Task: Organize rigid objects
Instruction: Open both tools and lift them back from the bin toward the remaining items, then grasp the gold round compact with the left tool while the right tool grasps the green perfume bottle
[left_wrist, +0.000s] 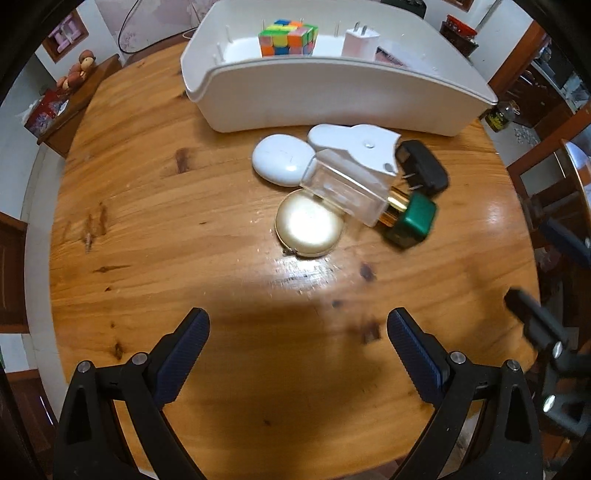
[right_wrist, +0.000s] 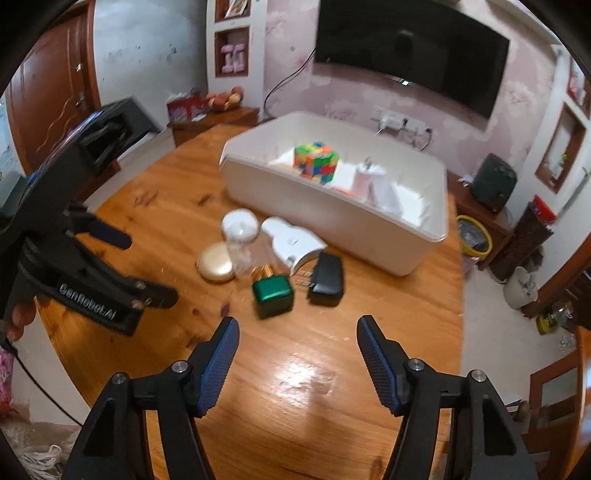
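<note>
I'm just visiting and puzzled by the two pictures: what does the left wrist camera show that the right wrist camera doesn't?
Only the left wrist view shows the left gripper's own open fingers close up. Only the right wrist view shows the television and the right gripper up close, open and empty. Both share the wooden table, the white bin holding a colourful cube, and a gold compact, green-capped bottle and black plug beside it.

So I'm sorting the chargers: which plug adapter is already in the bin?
The white plug adapter, standing prongs-up inside the white bin beside the colourful cube. The black plug adapter lies on the table outside it.
</note>
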